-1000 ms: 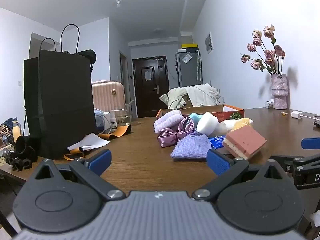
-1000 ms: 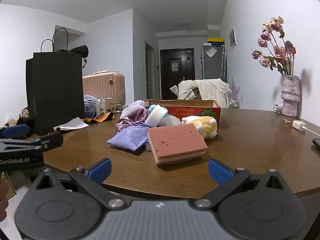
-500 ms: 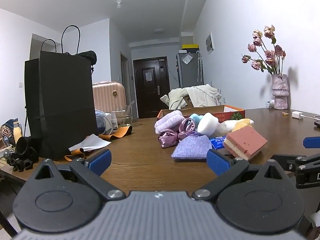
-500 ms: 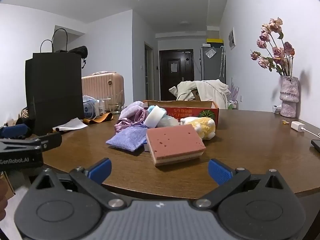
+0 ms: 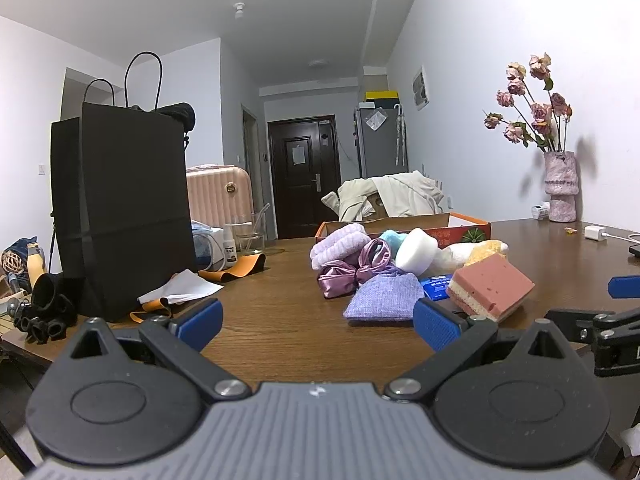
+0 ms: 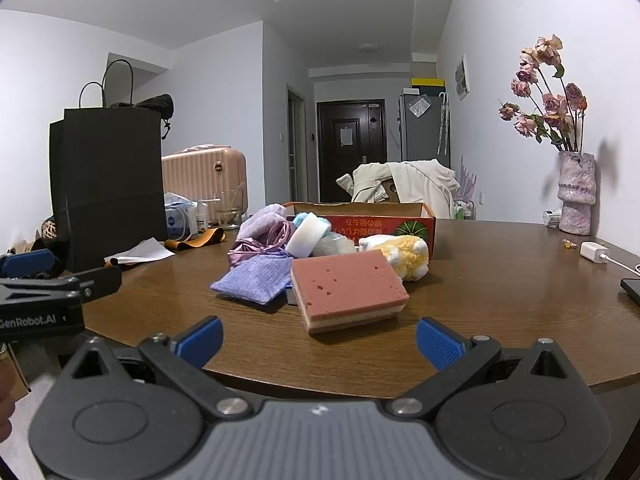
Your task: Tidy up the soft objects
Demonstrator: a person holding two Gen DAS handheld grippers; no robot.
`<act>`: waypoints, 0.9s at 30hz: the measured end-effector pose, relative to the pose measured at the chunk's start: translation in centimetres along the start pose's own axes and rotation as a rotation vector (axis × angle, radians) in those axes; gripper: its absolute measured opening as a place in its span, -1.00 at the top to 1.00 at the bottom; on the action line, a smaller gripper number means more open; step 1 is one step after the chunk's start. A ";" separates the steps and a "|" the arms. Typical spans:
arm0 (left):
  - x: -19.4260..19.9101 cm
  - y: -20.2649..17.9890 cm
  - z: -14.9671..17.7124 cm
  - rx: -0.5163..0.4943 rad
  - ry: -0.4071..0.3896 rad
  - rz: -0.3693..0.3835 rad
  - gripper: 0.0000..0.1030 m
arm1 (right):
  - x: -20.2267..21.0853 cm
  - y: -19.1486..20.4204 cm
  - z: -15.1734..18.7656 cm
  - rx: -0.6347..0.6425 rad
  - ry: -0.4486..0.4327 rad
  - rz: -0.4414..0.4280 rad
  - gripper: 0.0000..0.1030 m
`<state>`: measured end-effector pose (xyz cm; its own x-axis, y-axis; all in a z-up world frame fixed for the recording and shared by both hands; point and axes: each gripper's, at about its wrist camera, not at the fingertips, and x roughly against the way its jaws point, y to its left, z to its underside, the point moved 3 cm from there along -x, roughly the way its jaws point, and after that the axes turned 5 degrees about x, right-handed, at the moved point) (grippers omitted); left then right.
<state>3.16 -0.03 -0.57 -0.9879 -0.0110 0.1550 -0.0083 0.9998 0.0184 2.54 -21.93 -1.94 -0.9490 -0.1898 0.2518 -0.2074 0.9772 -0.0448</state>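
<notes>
Left gripper (image 5: 318, 322) spread wide, empty, low at the table (image 5: 280, 320) edge. Ahead and right of it, lavender pouch (image 5: 385, 299) beside pink sponge (image 5: 490, 287), white sponge (image 5: 416, 245) and cardboard box (image 5: 460, 224) behind. Right gripper (image 6: 320, 338) likewise gaping, empty, pink sponge straight ahead.

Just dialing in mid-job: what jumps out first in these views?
A heap of soft things mid-table: a pink layered sponge nearest, a lilac fabric pouch to its left, an open orange cardboard box behind. A tall black paper bag stands far left. Both the left gripper and right gripper are open, empty.
</notes>
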 end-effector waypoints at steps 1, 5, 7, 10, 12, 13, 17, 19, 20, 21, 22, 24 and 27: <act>0.0 0.0 0.0 0.000 0.000 -0.001 -1.00 | 0.0 0.0 0.0 0.000 0.000 0.001 -1.00; 0.0 0.0 -0.1 0.003 0.002 -0.003 -1.00 | 0.0 -0.1 0.0 -0.001 -0.001 0.006 -1.00; 0.0 0.0 -0.1 0.003 0.000 -0.002 -1.00 | 0.1 -0.2 -0.1 -0.002 -0.004 0.005 -1.00; 0.0 0.1 -0.1 0.005 0.002 0.002 -1.00 | 0.1 -0.1 -0.2 0.000 -0.006 0.003 -1.00; 0.0 0.0 -0.1 0.005 0.002 0.002 -1.00 | 0.1 -0.1 -0.2 0.002 -0.005 0.002 -1.00; 0.0 0.0 -0.1 0.005 0.001 0.001 -1.00 | 0.1 -0.1 -0.2 0.002 -0.005 0.002 -1.00; 0.0 0.1 -0.1 0.006 0.000 0.002 -1.00 | 0.1 0.0 -0.2 0.001 -0.006 0.004 -1.00; 0.0 0.1 -0.2 0.004 0.001 0.002 -1.00 | 0.1 0.0 -0.3 0.001 -0.007 0.005 -1.00; 0.0 0.1 -0.2 0.004 0.001 0.003 -1.00 | 0.1 0.0 -0.3 0.001 -0.008 0.005 -1.00; 0.0 0.1 -0.2 0.005 0.001 0.004 -1.00 | 0.1 0.0 -0.4 0.001 -0.009 0.005 -1.00; 0.0 0.1 -0.2 0.004 0.002 0.005 -1.00 | 0.1 0.0 -0.4 0.001 -0.008 0.003 -1.00; 0.0 0.1 -0.2 0.004 0.001 0.004 -1.00 | 0.1 0.0 -0.3 0.003 -0.007 0.002 -1.00; 0.0 0.1 -0.2 0.004 0.003 0.005 -1.00 | 0.1 0.1 -0.4 0.003 -0.006 0.002 -1.00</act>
<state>3.17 0.09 -0.35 -0.9874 -0.0065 0.1578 -0.0044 0.9999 0.0137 2.55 -21.86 -1.59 -0.9509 -0.1883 0.2456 -0.2059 0.9774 -0.0478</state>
